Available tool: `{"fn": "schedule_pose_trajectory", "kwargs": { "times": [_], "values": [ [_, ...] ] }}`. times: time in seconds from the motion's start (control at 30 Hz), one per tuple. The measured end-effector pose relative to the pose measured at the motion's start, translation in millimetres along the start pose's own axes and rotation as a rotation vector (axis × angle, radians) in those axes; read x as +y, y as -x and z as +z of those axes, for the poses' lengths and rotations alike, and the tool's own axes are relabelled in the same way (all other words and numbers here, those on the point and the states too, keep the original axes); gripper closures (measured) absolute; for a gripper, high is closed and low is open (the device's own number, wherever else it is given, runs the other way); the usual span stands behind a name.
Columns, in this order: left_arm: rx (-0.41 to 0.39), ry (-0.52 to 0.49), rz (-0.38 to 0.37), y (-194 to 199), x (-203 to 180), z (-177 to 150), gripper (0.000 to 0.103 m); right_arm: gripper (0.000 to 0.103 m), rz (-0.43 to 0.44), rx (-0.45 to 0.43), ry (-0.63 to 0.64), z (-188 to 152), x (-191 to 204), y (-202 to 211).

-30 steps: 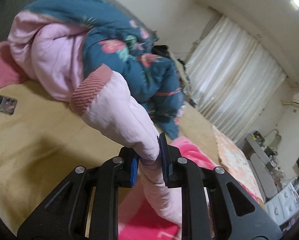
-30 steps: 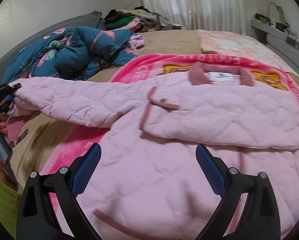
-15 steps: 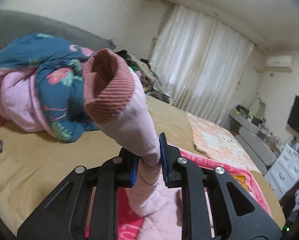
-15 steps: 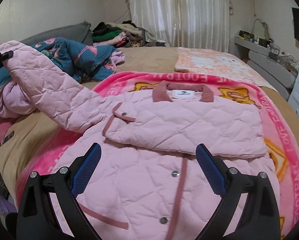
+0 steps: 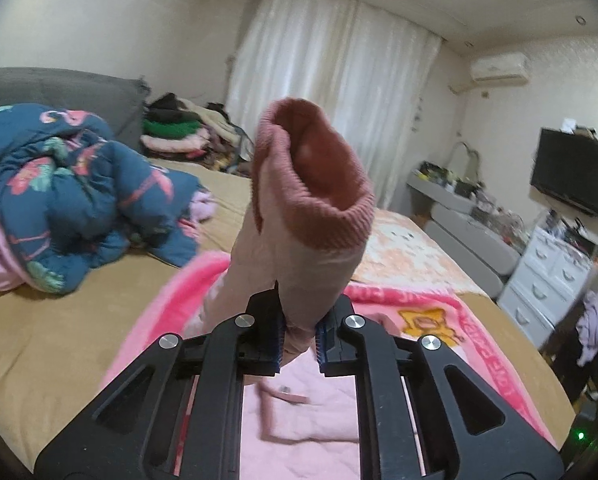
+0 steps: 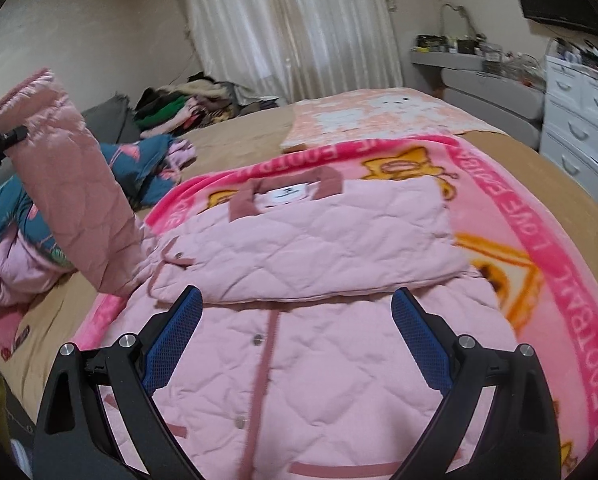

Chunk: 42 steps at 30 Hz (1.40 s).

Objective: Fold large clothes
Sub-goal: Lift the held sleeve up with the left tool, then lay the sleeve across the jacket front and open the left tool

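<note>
Bedroom with white curtains [image 5: 339, 92], a wall-mounted black television [image 5: 573, 176] and a wide bed under a tan cover [image 5: 59, 320]. Spread across the bed, a bright pink fleece blanket with cartoon prints [image 6: 539, 216]. Laid flat on that blanket, front up, a pale pink quilted jacket with dusty-rose trim and snap buttons [image 6: 319, 360]; one sleeve already crossed over the chest. Beside it, toward the headboard, a crumpled teal floral duvet [image 5: 79, 192].

Left gripper [image 5: 297, 346] closed tight on the jacket's other sleeve [image 6: 71, 184] just below its ribbed dusty-rose cuff [image 5: 319, 184], sleeve raised off the bed and standing up in the air. Right gripper [image 6: 295, 344] wide open, holding nothing, poised above the jacket's front placket; height over the fabric hard to judge through the fisheye.

Likely handling: light, soft, puffy padding, springy enough to bounce a fold back open, smooth shell possibly slippery. Best holds: the ribbed cuff, the collar and the hem edge, where firmer trim gives grip.
</note>
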<state>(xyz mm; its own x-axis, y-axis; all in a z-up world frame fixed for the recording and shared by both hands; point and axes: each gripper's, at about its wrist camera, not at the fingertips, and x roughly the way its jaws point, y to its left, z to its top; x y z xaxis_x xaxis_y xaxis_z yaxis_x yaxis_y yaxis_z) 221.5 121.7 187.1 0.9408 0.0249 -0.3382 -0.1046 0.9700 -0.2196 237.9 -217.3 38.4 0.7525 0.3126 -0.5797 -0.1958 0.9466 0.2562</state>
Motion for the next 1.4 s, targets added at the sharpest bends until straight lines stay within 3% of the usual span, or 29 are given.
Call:
{"fn": "schedule_pose_trajectory", "kwargs": {
  "times": [0.27, 0.5, 0.67, 0.93, 1.2, 1.27, 1.3, 1.4],
  "values": [
    [0.118, -0.103, -0.057, -44, -64, -42, 0.099, 0.008, -0.043, -0.038, -0.105, -4, -50, 14],
    [0.251, -0.197, -0.099, -76, -109, -93, 0.099, 0.008, -0.072, -0.014, -0.175, -12, -85, 12],
    [0.354, -0.264, -0.110, -98, -133, -132, 0.098, 0.008, -0.098, -0.013, -0.228, -17, -107, 17],
    [0.440, -0.325, -0.106, -114, -158, -174, 0.094, 0.008, -0.128, -0.002, -0.285, -24, -132, 21],
    [0.527, -0.443, -0.092, -120, -176, -204, 0.072, 0.008, -0.131, 0.010, -0.282, -25, -135, 17],
    [0.544, -0.480, -0.114, -117, -181, -211, 0.037, 0.008, -0.132, 0.014, -0.284, -25, -133, 16],
    [0.546, -0.492, -0.111, -114, -182, -213, 0.028, 0.008, -0.129, 0.017, -0.286, -25, -133, 15],
    [0.552, -0.521, -0.129, -105, -183, -216, 0.024, 0.008, -0.122, 0.028, -0.283, -25, -130, 11]
  ]
}}
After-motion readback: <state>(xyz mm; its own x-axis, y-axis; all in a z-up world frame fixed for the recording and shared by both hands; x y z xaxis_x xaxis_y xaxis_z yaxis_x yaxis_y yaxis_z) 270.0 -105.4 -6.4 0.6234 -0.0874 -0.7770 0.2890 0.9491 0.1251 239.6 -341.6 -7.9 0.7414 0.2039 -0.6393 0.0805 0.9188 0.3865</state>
